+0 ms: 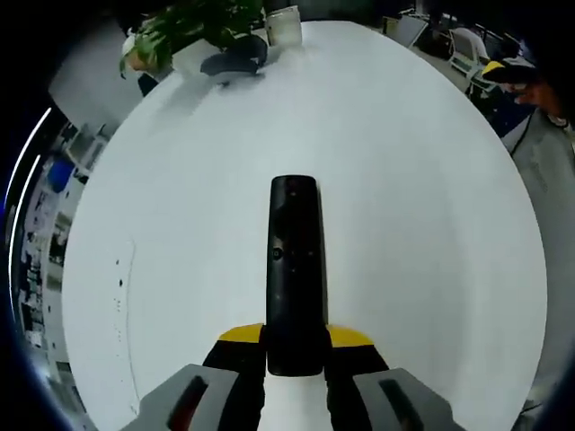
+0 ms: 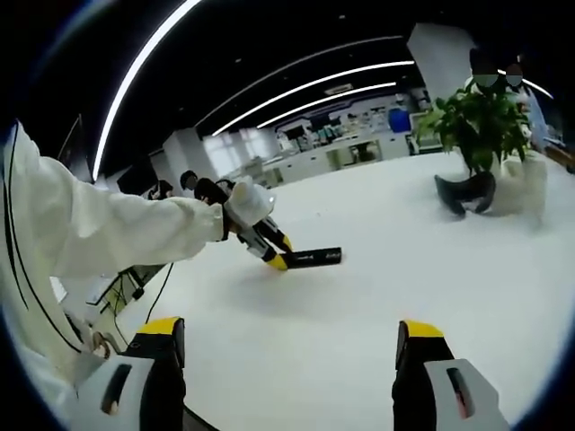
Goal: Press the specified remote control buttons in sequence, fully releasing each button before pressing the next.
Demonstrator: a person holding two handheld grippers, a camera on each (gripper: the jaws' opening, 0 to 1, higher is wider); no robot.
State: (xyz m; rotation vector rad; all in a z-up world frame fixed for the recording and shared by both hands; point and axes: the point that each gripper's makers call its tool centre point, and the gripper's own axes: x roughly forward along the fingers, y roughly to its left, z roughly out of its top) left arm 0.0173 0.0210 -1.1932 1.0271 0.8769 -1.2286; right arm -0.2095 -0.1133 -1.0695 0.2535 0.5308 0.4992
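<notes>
While left fingers (image 1: 295,346) clamp the remote (image 1: 294,269), right fingers (image 2: 289,346) gape — plant (image 1: 193,27) well beyond.

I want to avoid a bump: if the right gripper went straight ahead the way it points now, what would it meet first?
Probably the black remote, held in the left gripper just above the white table. Depth is unclear, and it sits slightly left of centre.

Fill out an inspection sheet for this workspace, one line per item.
Surface: white table, bare around the remote.
Job's things: black remote control, held lengthwise, buttons up.
Clutter: potted plant and a dark curved object at the far end.
Grippers: left gripper shut on the remote's near end; right gripper open, holding nothing.
Cables: thin cable off the table edge.
Surroundings: office with ceiling strip lights.
</notes>
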